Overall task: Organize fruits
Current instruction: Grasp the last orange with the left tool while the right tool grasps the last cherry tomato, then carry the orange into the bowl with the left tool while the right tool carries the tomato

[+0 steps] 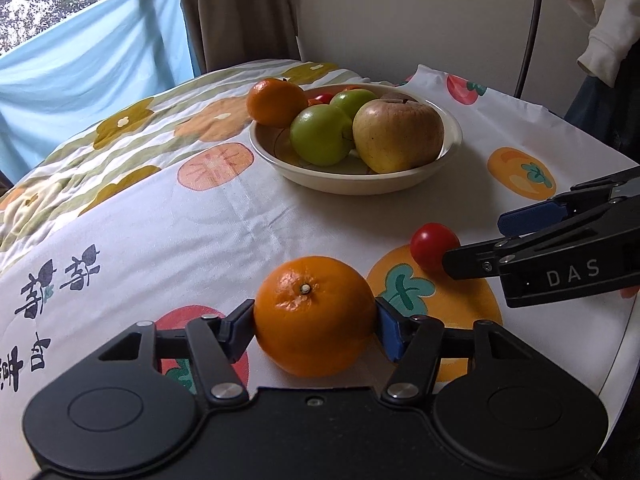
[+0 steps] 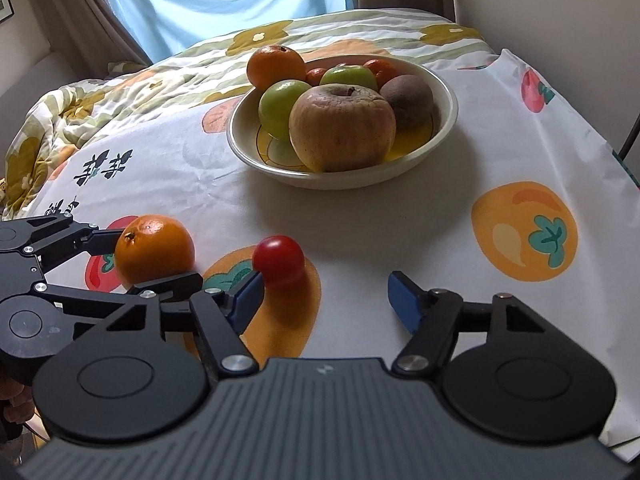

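Left wrist view: the left gripper (image 1: 315, 322) sits low over the printed tablecloth (image 1: 168, 240) with an orange (image 1: 315, 318) between its fingers. Both blue pads press against the fruit's sides, so the jaws are closed on it at a middling width; the orange rests on the cloth, stem end up. To the right, the right gripper (image 1: 476, 240) reaches in from the picture's edge, tilted downward, one black finger just in front of a small red tomato (image 1: 432, 246); from here it cannot be told whether finger and tomato touch. Beyond, a cream bowl (image 1: 400, 182) holds a large yellow-brown apple (image 1: 398, 134), two green apples and a second orange (image 1: 276, 102) at its far left rim. A pale sleeve (image 1: 600, 36) hangs at the top right — shown in this view only.

Right wrist view: the right gripper (image 2: 324, 292) is wide apart, both pads clear of the cloth's far side. The tomato (image 2: 279, 261) lies just beside the tip of the left-hand pad, not between the jaws; nothing is gripped. The left gripper (image 2: 158, 256) enters from the left edge, clamped on the orange (image 2: 154, 254). This view alone shows a brown round fruit (image 2: 408, 98) behind the big apple in the bowl (image 2: 400, 168), and the folded quilt (image 2: 60, 120) at far left.
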Demonstrator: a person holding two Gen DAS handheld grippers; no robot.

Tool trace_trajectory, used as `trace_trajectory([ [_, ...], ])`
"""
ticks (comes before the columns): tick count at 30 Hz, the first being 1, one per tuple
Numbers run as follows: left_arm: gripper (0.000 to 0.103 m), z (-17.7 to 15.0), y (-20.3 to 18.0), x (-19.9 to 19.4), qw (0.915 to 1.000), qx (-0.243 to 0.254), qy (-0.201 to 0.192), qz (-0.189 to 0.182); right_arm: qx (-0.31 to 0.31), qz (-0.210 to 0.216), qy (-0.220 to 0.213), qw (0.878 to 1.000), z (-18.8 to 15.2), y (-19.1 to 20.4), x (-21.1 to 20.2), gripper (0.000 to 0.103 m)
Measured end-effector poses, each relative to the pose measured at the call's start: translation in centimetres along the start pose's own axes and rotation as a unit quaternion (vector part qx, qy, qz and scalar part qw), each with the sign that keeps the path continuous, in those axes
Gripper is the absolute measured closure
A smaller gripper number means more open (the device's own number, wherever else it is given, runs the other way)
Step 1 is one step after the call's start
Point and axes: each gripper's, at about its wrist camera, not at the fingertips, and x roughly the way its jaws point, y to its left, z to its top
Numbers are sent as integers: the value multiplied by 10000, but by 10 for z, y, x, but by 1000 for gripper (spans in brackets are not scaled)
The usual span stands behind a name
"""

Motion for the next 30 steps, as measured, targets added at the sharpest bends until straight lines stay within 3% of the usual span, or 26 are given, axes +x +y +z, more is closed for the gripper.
trace_trajectory([
  [13, 37, -10, 11, -9, 9995, -251, 69, 153, -262, 228, 58, 9994, 8, 20, 15, 33],
  [23, 37, -21, 21, -22, 9983, -492, 103, 289, -426, 177, 114, 9989, 8, 29, 16, 56],
  [30, 37, -22, 23, -43, 9966, -723, -16, 401, -388, 252, 59, 9989, 10, 31, 5, 56],
])
